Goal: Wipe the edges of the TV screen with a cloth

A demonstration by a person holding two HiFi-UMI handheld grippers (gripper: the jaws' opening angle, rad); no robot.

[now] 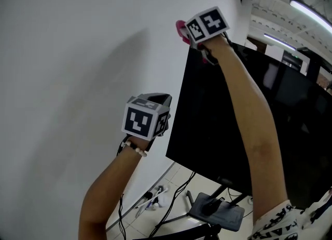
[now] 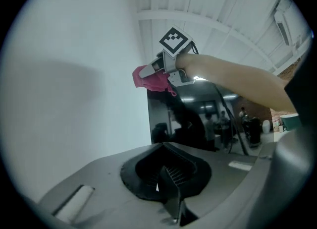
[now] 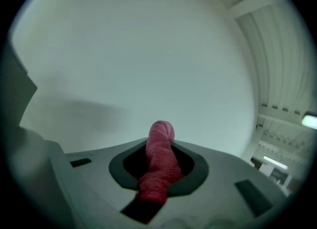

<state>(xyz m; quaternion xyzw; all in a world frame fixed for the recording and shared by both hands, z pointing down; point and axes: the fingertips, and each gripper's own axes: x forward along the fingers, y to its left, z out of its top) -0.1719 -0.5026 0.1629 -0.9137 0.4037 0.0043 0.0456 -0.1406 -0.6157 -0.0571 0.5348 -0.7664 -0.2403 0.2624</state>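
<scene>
The right gripper (image 1: 188,34) is raised at the top left corner of the TV (image 1: 218,119), its fingers clamped on a pink cloth (image 3: 159,161) that bulges out past their tips and sits right at that corner, with the white wall (image 1: 78,52) behind. The left gripper (image 2: 168,193) is lower, just beside the TV's left edge but apart from it, its fingers pressed together with nothing between them. The TV is carried by a stand (image 1: 218,215) on a tiled floor (image 1: 179,179).
</scene>
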